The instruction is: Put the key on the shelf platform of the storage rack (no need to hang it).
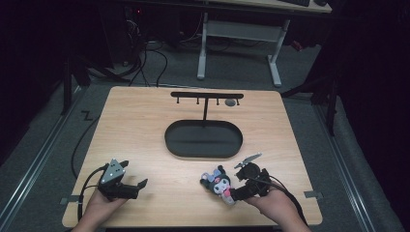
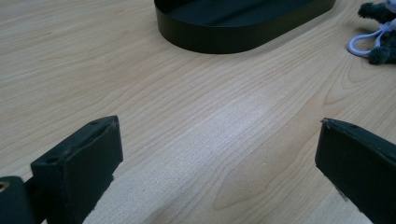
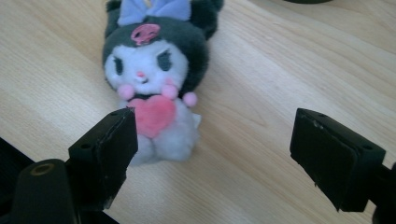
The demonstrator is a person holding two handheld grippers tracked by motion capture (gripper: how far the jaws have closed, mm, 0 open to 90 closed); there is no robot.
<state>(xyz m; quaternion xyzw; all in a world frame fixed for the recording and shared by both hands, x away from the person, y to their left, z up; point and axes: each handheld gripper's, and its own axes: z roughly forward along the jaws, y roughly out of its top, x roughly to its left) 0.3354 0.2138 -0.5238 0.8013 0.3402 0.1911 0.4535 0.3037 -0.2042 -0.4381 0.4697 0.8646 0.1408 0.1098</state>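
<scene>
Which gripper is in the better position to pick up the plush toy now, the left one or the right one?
The right gripper. Its jaws stand open right next to the plush toy, which lies on the table. The left gripper is open over bare wood, far from the toy.

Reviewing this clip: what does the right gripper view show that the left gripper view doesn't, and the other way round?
Right gripper view alone: the face of the black-and-white plush doll, with a pink skull mark, a purple bow and a pink heart on its chest, lying on the table by one jaw of the open right gripper.

Left gripper view alone: the side wall of the black oval tray, the doll's pale purple loop, and the open left gripper over bare wood.

Both: the light wooden tabletop and part of the doll.
</scene>
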